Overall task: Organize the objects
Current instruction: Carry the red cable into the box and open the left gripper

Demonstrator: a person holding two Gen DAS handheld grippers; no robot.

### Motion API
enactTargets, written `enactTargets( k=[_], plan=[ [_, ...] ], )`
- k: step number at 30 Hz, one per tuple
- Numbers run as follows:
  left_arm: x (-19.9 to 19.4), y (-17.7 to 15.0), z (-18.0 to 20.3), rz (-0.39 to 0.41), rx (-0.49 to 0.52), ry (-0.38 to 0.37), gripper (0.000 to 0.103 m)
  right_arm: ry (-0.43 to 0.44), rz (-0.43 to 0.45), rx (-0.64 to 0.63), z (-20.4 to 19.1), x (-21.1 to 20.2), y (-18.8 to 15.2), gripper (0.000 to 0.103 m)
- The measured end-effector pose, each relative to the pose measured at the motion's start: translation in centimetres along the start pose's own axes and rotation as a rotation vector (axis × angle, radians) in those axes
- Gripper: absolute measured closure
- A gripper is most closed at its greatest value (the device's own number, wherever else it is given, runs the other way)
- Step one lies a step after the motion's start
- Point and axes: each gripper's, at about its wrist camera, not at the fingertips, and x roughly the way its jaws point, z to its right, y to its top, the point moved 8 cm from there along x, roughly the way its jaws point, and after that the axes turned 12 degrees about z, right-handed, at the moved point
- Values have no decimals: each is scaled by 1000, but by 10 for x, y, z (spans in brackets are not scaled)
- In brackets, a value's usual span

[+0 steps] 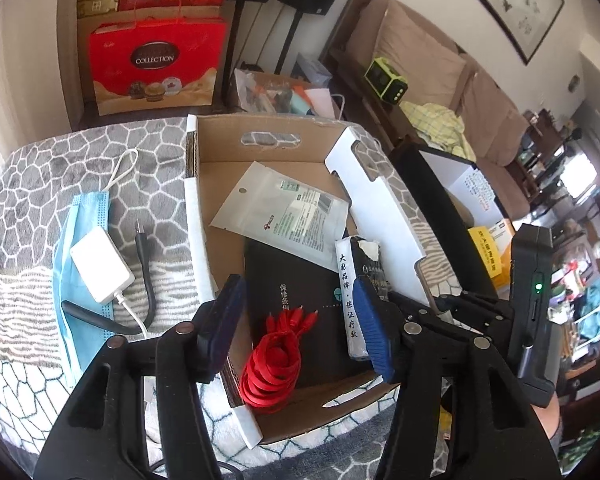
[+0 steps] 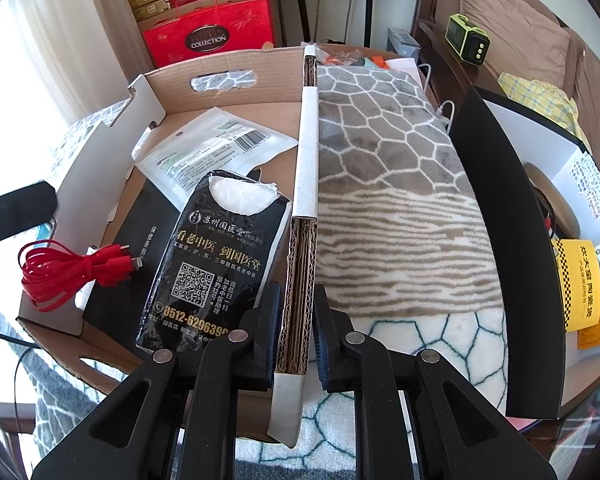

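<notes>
Clamping the cardboard box (image 2: pixel 236 84) wall, right gripper (image 2: pixel 296 344), left gripper (image 1: pixel 296 320) apart above red cable (image 1: pixel 272 364) inside, tissue pack (image 2: pixel 216 256) beside, face mask (image 1: pixel 80 248), white charger (image 1: pixel 100 264) on patterned blanket (image 1: pixel 60 168)

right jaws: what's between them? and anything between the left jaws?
Right wrist view: the right gripper is shut on the cardboard box's side wall. Left wrist view: the left gripper is open, the red cable bundle lying loose in the box below its gap.
</notes>
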Motion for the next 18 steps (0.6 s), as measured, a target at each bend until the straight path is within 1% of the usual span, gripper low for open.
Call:
enactTargets(
  k=[3,7,8,9,11,13,15,18],
  plan=[
    [-9,6,-7,17,-17,-2,45,0,0,0,0,0,0,88],
    [-16,4,-17,-1,-5,4,48,0,0,1,0,0,0,88],
    [-17,2,-18,-9,0,1,53,0,0,1,0,0,0,88],
    [-18,0,-18,-23,7,-11,62,0,0,2,0,0,0,88],
    [-20,-6,-15,-48,20,-36,70,-1,0,1,-1,0,0,88],
    [-22,-12,-10,-66,48,-47,71,-1,0,0,-1,0,0,88],
    [-21,-19,-5,-88,78,-48,74,0,0,1,-1,-1,0,88],
    [-14,-30,2,-121,110,-45,76,-1,0,1,-1,-1,0,88]
  ],
)
